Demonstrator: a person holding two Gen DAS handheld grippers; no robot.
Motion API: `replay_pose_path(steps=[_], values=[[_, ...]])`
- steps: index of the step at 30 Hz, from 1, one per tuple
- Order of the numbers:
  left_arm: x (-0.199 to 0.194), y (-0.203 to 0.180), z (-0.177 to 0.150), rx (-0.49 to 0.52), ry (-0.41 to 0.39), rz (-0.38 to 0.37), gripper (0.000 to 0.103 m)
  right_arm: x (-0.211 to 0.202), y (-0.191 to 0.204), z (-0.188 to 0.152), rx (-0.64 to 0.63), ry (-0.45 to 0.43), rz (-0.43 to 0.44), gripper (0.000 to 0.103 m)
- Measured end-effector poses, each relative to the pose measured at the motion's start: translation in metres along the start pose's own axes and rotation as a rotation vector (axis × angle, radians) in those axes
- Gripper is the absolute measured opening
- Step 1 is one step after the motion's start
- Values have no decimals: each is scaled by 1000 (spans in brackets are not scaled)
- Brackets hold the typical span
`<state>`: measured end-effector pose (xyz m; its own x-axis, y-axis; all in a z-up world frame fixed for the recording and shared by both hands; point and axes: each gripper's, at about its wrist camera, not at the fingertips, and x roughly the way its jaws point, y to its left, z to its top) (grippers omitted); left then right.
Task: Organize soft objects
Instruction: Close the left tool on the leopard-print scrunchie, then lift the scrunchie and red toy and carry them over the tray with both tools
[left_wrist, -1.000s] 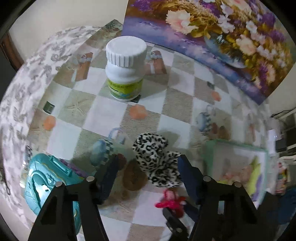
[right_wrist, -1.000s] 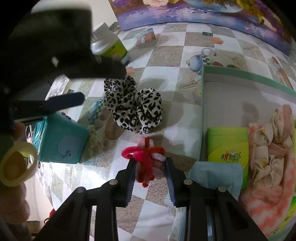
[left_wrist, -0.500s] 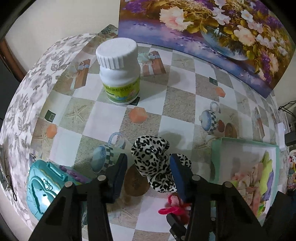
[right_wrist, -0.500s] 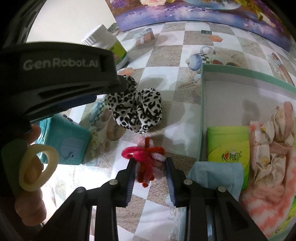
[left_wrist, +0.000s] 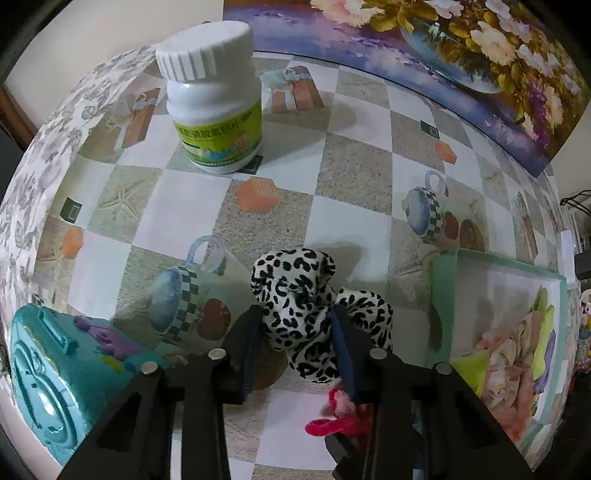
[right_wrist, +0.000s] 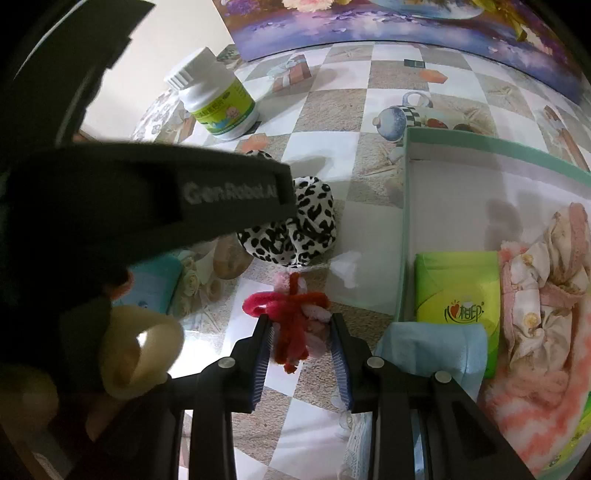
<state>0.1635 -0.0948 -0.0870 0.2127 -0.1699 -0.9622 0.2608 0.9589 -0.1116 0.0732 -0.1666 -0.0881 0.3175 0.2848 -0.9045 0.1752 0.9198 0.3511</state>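
The left gripper (left_wrist: 295, 332) jaws are closing around the leopard scrunchie (left_wrist: 314, 310) lying between them, while the right gripper (right_wrist: 301, 343) jaws sit clamped on the red-pink tie (right_wrist: 295, 317).

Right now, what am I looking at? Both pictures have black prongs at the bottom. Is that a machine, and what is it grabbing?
No robot: a person holds a two-finger gripper in each hand, each with a camera looking along its fingers. One picture comes from the left gripper, whose jaws are closing around a leopard-print scrunchie. The other comes from the right gripper, clamped on a red and pink yarn tie. On the checked tablecloth stand a white pill bottle, a teal toy case and a green-rimmed box already holding soft things.
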Motion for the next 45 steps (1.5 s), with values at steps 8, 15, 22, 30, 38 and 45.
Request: replay_pose_path(steps=[8, 15, 22, 30, 38, 45], values=[[3, 2, 1, -1, 9, -6, 26, 0, 0, 2, -5, -1, 3, 33], [-2, 4, 0, 8, 10, 21, 20, 1, -5, 3, 4, 0, 10, 33], [-5, 9, 0, -5, 16, 27, 19, 0, -8, 7, 10, 4, 15, 33], [-10, 11, 1, -18, 8, 30, 19, -4, -10, 6, 11, -6, 20, 32], [-22, 15, 1, -36, -12, 26, 19, -14, -13, 7, 41, -18, 16, 32], [-51, 21, 7, -60, -66, 21, 19, -43, -20, 10, 83, -80, 26, 32]])
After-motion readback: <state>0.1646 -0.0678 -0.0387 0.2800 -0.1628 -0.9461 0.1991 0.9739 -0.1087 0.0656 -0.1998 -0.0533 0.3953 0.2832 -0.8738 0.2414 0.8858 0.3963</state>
